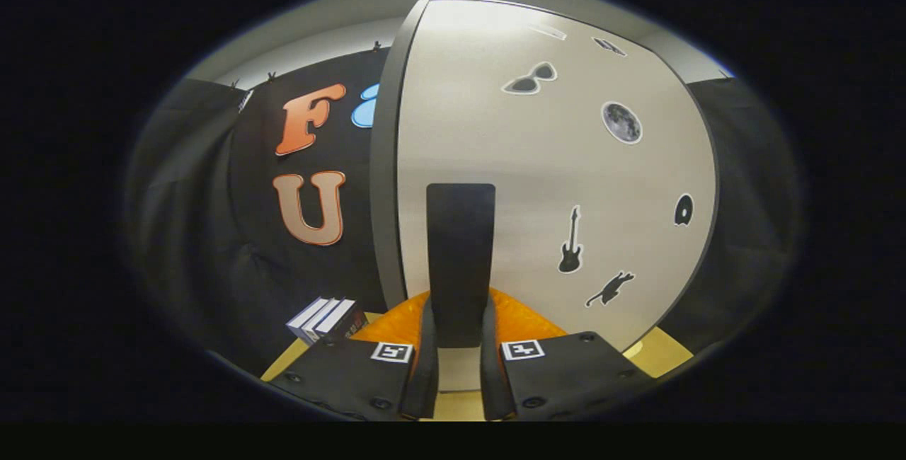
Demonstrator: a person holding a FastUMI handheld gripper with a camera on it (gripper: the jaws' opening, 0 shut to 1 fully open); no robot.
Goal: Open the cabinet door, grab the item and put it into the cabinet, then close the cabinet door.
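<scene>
One step looks underway: the tool is clenched on the cabinet door's dark handle. Whether opening or closing, I can't tell.

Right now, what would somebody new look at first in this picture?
Probably the big pale cabinet door straight ahead, dotted with stickers: sunglasses, a moon, a guitar and a cat. Next, its tall dark handle, which the tongs hold between both fingers. A small stack of books lies beside the cabinet, on the tongs' left.
</scene>
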